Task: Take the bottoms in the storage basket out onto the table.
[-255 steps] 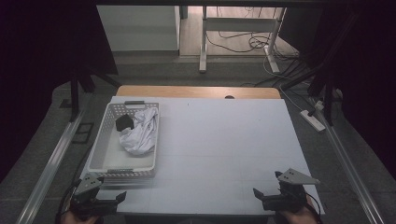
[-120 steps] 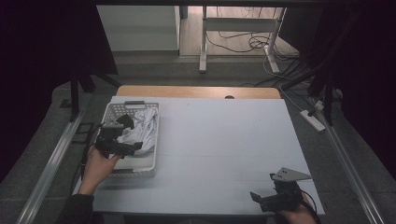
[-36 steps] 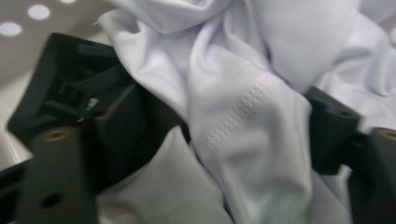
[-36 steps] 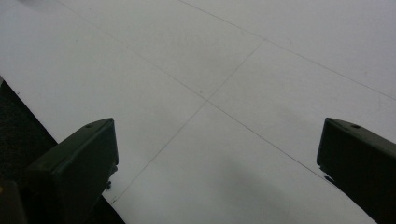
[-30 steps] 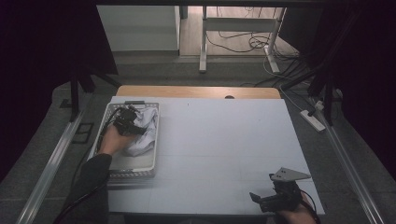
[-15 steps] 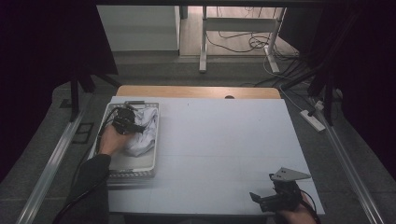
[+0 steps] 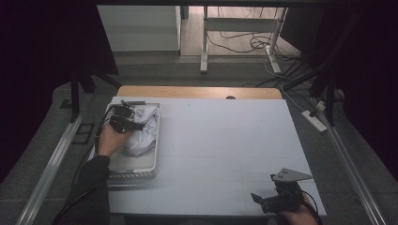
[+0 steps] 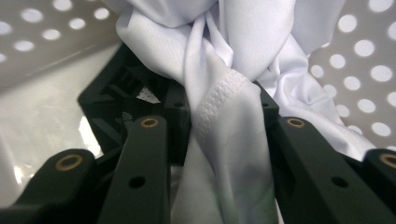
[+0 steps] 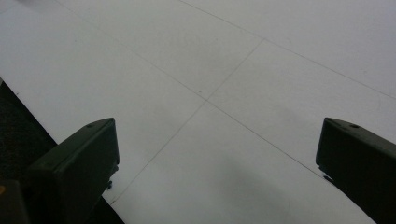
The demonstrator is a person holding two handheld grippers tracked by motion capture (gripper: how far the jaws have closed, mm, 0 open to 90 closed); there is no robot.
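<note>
A crumpled white cloth point(image 7: 143, 129) lies in a white perforated basket point(image 7: 133, 166) at the table's left side. My left gripper point(image 7: 135, 124) reaches into the basket's far end. Its jaws have just been closing, and they are now shut on a hemmed fold of the cloth point(image 8: 243, 37), which bunches up between the left gripper's point(image 8: 224, 93) black jaws. My right gripper point(image 7: 263, 200) rests near the front right corner of the table. In the right gripper view it point(image 9: 217, 140) stands open, with bare white tabletop point(image 9: 233, 70) between its jaws.
A black latticed object point(image 8: 121, 98) sits in the basket just behind the held fold. The white table point(image 7: 225, 140) stretches between both hands. A power strip point(image 7: 313, 120) lies on the floor off the right edge, and a metal rail point(image 7: 51, 164) runs along the left.
The left hand has gone from the table's front left edge into the basket, and over the last second it has settled at the cloth. The right gripper has stayed put.
</note>
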